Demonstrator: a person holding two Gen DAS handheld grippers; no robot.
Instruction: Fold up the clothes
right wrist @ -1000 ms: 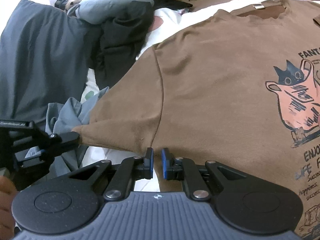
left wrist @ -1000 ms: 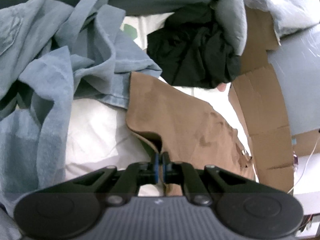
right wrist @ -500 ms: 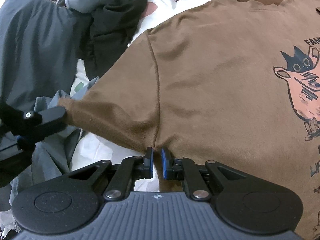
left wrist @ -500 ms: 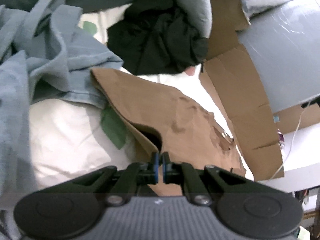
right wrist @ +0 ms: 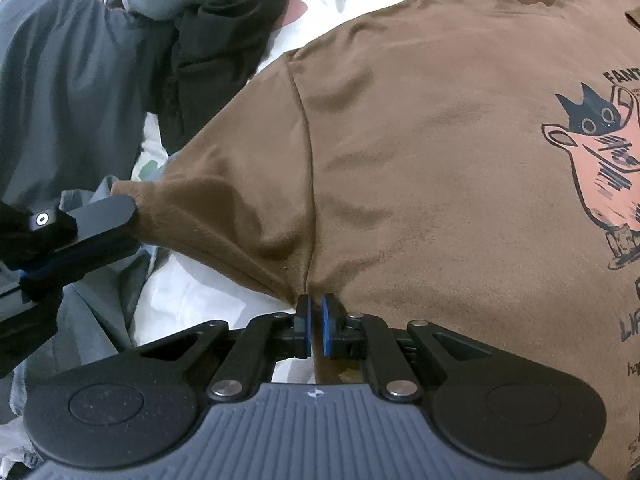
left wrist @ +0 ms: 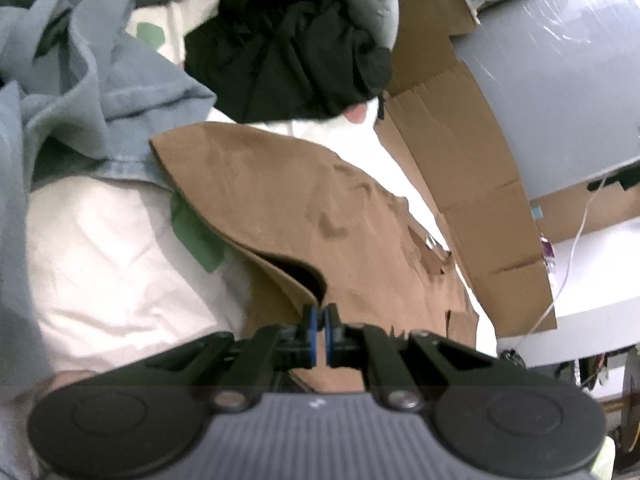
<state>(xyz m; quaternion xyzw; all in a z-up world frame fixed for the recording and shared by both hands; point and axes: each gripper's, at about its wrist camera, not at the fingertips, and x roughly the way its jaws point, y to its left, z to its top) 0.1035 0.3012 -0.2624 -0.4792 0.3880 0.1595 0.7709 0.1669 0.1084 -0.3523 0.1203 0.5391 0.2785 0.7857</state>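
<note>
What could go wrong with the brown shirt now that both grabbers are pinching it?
1. The left gripper pinches only the sleeve hem of the brown shirt, so it may slip out.
2. The right gripper grips a small bunch at the underarm seam; the fold could crease.
3. The blue garment lies against the sleeve and might get dragged along.

The T-shirt (right wrist: 420,140) is brown with a pink-and-black cartoon print (right wrist: 596,184). Blue pads (right wrist: 326,328) line the black gripper (right wrist: 314,320).
</note>
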